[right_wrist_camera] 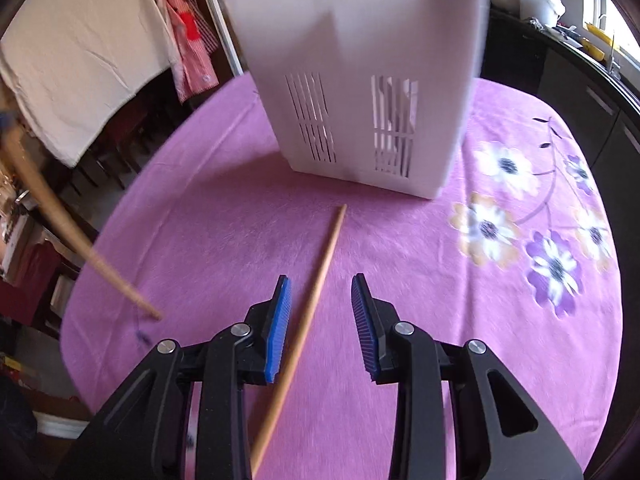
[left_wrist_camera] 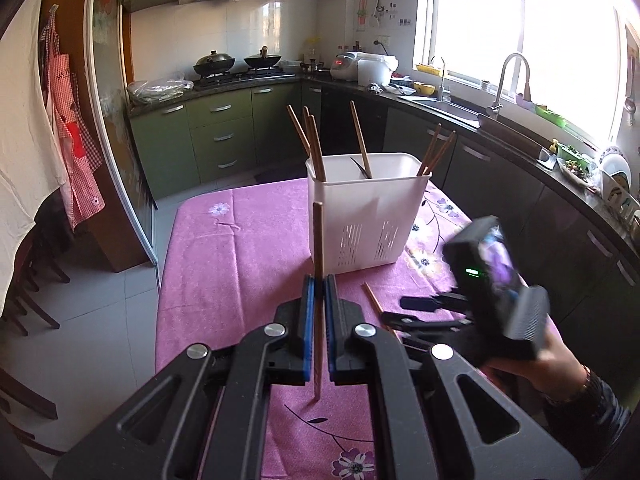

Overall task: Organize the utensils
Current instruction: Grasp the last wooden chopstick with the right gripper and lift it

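My left gripper (left_wrist_camera: pixel 319 280) is shut on a wooden chopstick (left_wrist_camera: pixel 318 240) and holds it upright above the pink tablecloth, in front of the white utensil basket (left_wrist_camera: pixel 368 224). Several chopsticks (left_wrist_camera: pixel 316 140) stand in the basket. My right gripper (right_wrist_camera: pixel 320 284) is open, low over the table, with a second chopstick (right_wrist_camera: pixel 316 292) lying between its fingers; it does not grip it. The basket (right_wrist_camera: pixel 360 80) stands just beyond that chopstick's far tip. The held chopstick (right_wrist_camera: pixel 60 216) shows at the left of the right wrist view. The right gripper also shows in the left wrist view (left_wrist_camera: pixel 416 308).
The round table has a pink flowered cloth (right_wrist_camera: pixel 520 240). Dark wooden chairs (left_wrist_camera: pixel 24 312) stand at the left. Kitchen counters with a stove (left_wrist_camera: pixel 236 72) and a sink (left_wrist_camera: pixel 448 104) run behind the table. Aprons (left_wrist_camera: pixel 68 128) hang by the door.
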`<state>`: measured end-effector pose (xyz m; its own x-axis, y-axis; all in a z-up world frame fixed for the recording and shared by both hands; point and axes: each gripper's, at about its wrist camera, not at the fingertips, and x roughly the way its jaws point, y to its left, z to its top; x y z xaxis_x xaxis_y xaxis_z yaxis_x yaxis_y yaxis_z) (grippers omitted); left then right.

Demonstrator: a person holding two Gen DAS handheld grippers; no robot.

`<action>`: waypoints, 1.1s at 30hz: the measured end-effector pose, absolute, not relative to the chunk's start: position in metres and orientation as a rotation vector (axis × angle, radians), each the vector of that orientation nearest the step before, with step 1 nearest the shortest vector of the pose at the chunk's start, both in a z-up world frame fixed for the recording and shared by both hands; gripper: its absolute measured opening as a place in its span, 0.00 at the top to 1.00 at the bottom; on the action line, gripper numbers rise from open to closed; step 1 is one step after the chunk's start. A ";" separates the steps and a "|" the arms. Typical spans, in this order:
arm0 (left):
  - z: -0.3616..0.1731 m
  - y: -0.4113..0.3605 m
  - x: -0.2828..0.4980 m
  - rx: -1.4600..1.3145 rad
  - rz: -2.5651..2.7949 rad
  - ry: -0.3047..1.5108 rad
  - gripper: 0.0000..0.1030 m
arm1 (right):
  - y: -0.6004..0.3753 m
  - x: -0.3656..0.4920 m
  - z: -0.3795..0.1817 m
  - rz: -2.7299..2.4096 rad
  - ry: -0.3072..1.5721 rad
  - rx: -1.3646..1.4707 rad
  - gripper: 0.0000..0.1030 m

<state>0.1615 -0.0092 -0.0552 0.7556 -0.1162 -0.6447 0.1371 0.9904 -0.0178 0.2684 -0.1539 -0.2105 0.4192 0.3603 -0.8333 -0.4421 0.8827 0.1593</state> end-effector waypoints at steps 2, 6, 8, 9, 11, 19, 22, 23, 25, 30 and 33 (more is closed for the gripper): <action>-0.055 -0.009 0.161 0.035 -0.145 0.700 0.95 | -0.144 0.279 -0.215 0.491 1.036 -0.110 0.69; -0.056 -0.010 0.159 0.039 -0.154 0.699 0.95 | -0.128 0.296 -0.227 0.464 1.088 -0.136 0.70; -0.056 -0.010 0.158 0.038 -0.156 0.698 0.95 | -0.125 0.299 -0.227 0.450 1.092 -0.150 0.70; -0.056 -0.009 0.158 0.037 -0.157 0.698 0.95 | -0.123 0.301 -0.228 0.446 1.098 -0.154 0.71; -0.056 -0.009 0.158 0.036 -0.156 0.698 0.95 | -0.120 0.303 -0.228 0.435 1.097 -0.171 0.76; -0.056 -0.009 0.159 0.036 -0.151 0.699 0.95 | -0.124 0.305 -0.232 0.445 1.064 -0.152 0.94; -0.055 -0.008 0.158 0.038 -0.149 0.700 0.95 | -0.131 0.301 -0.222 0.459 1.041 -0.112 0.94; -0.056 -0.008 0.158 0.040 -0.148 0.701 0.95 | -0.133 0.299 -0.216 0.463 1.025 -0.101 0.94; -0.056 -0.008 0.158 0.039 -0.145 0.702 0.95 | -0.140 0.294 -0.196 0.471 0.973 -0.070 0.94; -0.056 -0.005 0.158 0.036 -0.139 0.704 0.95 | -0.165 0.264 -0.134 0.498 0.806 -0.018 0.94; -0.056 -0.006 0.157 0.037 -0.137 0.704 0.95 | -0.181 0.239 -0.101 0.505 0.711 -0.004 0.94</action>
